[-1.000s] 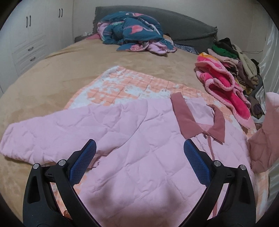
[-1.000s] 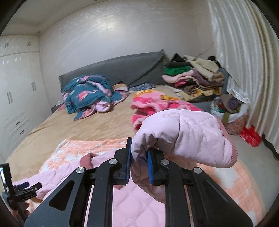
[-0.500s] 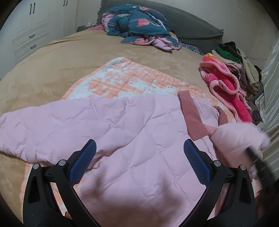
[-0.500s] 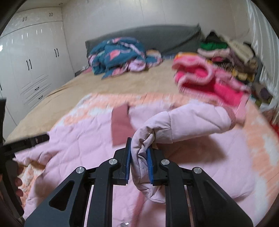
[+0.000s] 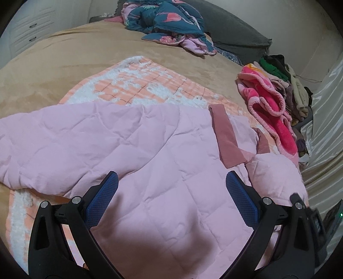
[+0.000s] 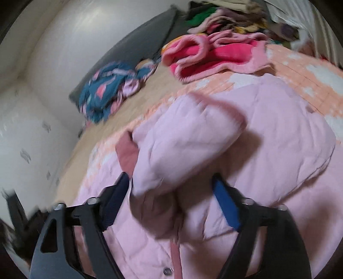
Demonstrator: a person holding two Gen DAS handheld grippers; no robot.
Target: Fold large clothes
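A large pale pink quilted jacket [image 5: 150,150] with a dusty-rose collar [image 5: 225,137] lies spread on the bed. Its left sleeve [image 5: 42,139] stretches out to the left. Its right sleeve [image 5: 276,171] is folded in over the body, and it also shows in the right wrist view [image 6: 182,148]. My left gripper [image 5: 171,197] is open and empty just above the jacket's body. My right gripper [image 6: 171,201] is open, with the folded sleeve lying loose between and beyond its fingers. The right wrist view is blurred by motion.
An orange-and-white checked blanket [image 5: 137,85] lies under the jacket on the tan bed [image 5: 64,58]. A blue patterned bundle [image 5: 167,19] sits by the grey headboard. A bright pink garment [image 5: 268,103] and a pile of clothes [image 5: 289,81] lie at the right edge.
My right gripper carried the right sleeve over the jacket's body and then opened, letting the sleeve drop there. My left gripper stayed open and moved a little lower over the jacket.
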